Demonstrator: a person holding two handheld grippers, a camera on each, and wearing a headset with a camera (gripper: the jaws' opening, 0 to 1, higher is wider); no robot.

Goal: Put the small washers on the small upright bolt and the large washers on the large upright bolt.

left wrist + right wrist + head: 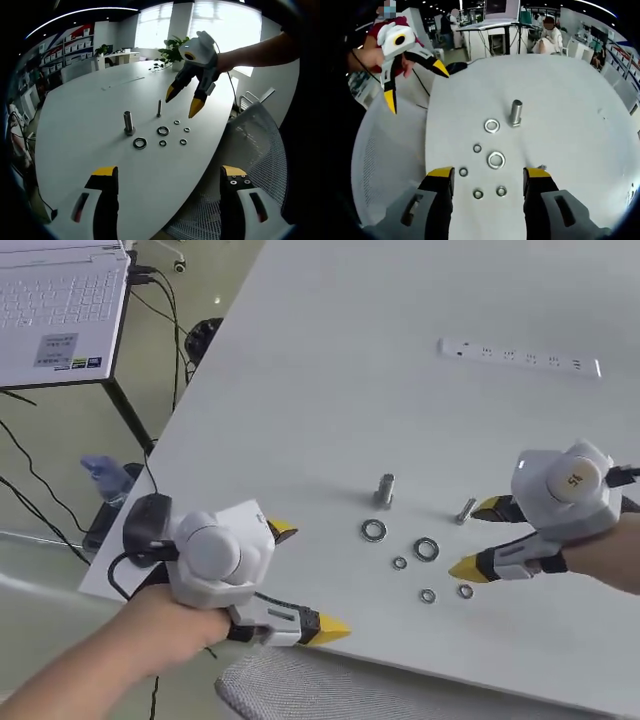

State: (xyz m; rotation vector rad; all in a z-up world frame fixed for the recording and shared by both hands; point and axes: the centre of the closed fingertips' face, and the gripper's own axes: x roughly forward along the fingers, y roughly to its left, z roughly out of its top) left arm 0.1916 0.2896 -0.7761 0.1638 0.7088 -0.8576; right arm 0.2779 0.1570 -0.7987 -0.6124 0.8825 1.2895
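Observation:
A large upright bolt (pixel 385 490) and a thin small bolt (pixel 466 510) stand on the white table (pixel 330 370). In front of them lie two large washers (pixel 374 530) (pixel 427 549) and several small washers (pixel 399 563), all loose and flat. My right gripper (pixel 475 537) hovers open beside the small bolt, just above the washers (pixel 496 160), holding nothing. My left gripper (pixel 309 580) is open over the table's near edge, well short of the washers (pixel 140 143). Each gripper appears in the other's view: the right gripper (pixel 183 100) and the left gripper (pixel 415 85).
A white power strip (pixel 520 356) lies far back on the table. A laptop (pixel 55 305) sits on a stand to the left, with cables below it. A mesh chair (pixel 300 690) is at the near table edge. People sit at desks in the background.

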